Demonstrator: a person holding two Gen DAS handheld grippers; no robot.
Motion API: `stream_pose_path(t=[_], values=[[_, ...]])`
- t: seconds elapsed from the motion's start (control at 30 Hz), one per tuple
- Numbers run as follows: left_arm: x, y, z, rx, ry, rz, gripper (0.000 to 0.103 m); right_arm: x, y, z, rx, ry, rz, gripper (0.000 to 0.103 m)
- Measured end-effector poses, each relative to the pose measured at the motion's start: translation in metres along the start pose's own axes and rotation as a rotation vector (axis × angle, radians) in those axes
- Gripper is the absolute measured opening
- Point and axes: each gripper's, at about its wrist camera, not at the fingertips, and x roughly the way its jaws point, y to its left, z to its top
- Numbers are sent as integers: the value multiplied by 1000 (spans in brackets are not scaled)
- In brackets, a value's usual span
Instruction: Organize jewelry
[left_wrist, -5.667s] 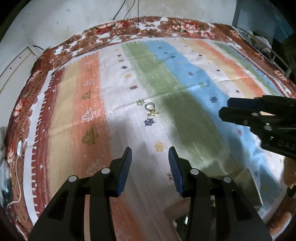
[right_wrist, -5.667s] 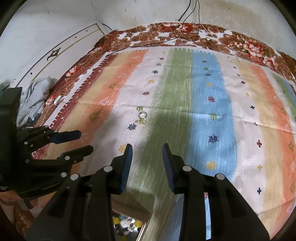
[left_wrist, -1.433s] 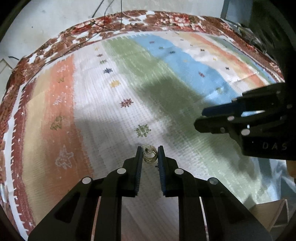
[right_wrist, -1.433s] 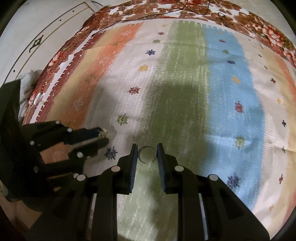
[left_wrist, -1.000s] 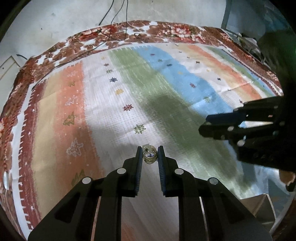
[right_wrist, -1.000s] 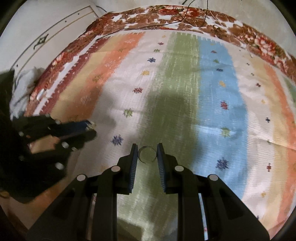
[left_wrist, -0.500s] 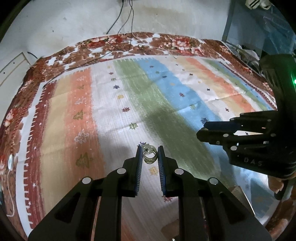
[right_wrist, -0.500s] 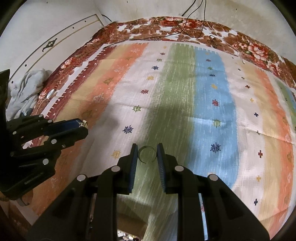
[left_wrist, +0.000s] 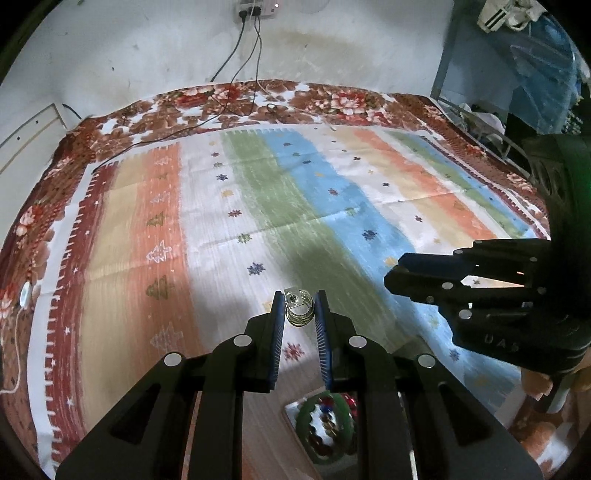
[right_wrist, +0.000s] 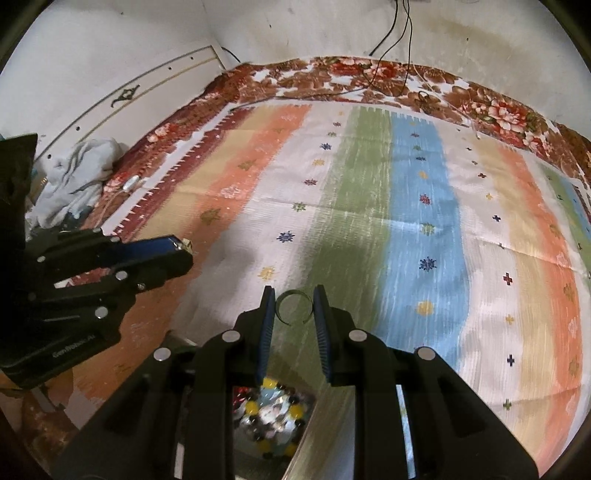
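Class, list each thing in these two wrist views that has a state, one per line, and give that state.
Left tool: shut on the gold coiled ring with a clear stone.
Right tool: shut on the plain silver open band ring.
Open box of coloured jewelry: open, below the tools.
Striped woven mat: spread flat.

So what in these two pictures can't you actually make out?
- Box of beads, right wrist view: the right hand-held gripper, shut on a plain ring, covers its edges; contents blurred.
- Same box, left wrist view: mostly behind the left hand-held gripper.
- Coiled gold ring held there: too small to read its detail.
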Motion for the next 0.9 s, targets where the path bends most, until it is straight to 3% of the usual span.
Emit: stream_pose_path(t=[0.27,0.67,0.8,0.9], values=[[-23,-12,-25,1,-14,-24,16,-20,7,-26,-3,-14,17,23],[-32,-35,-60,50,27,-53,16,-32,23,-60,-15,5,67,23],[-37,-36,-67,57,27,-43,34,-41,14,-66,5,-20,29,41],[-43,-34,-72,51,19,-28,45,-48,9,-72,17,-37,16,42]])
